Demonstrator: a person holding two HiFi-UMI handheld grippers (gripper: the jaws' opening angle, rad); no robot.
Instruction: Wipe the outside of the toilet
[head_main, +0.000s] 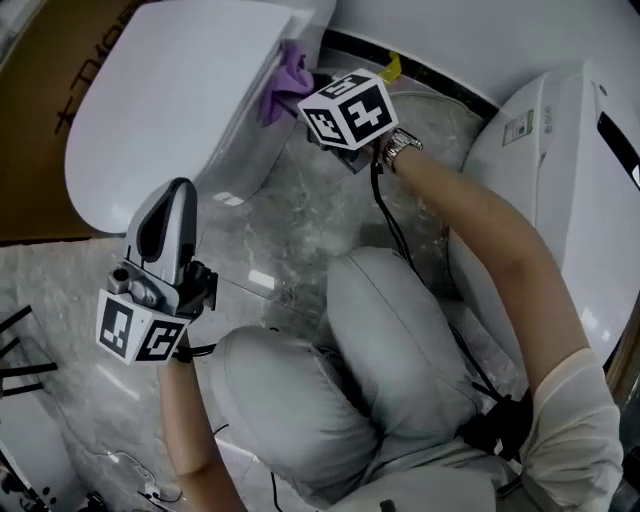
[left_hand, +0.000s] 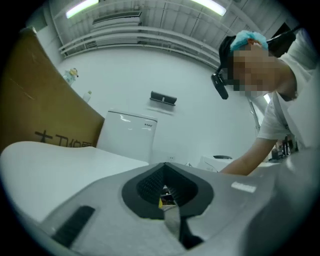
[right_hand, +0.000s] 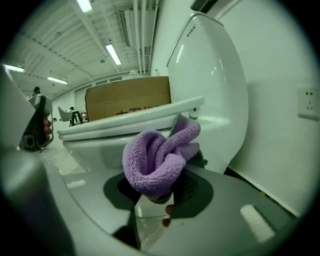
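Head view: my right gripper (head_main: 303, 92) clamps the purple cloth (head_main: 284, 76) at twelve o'clock by the toilet (head_main: 170, 110); my left gripper (head_main: 176, 198) sits closed, empty.

A white toilet (head_main: 170, 100) is seen with its lid shut. A purple microfibre cloth (right_hand: 156, 161), bunched into a wad, is clamped in the right gripper (right_hand: 160, 192) and held against the toilet's side, under the seat rim near the tank.

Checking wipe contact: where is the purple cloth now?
Clamped in the right gripper, the purple cloth sits against the toilet, below its seat, top centre of the head view.
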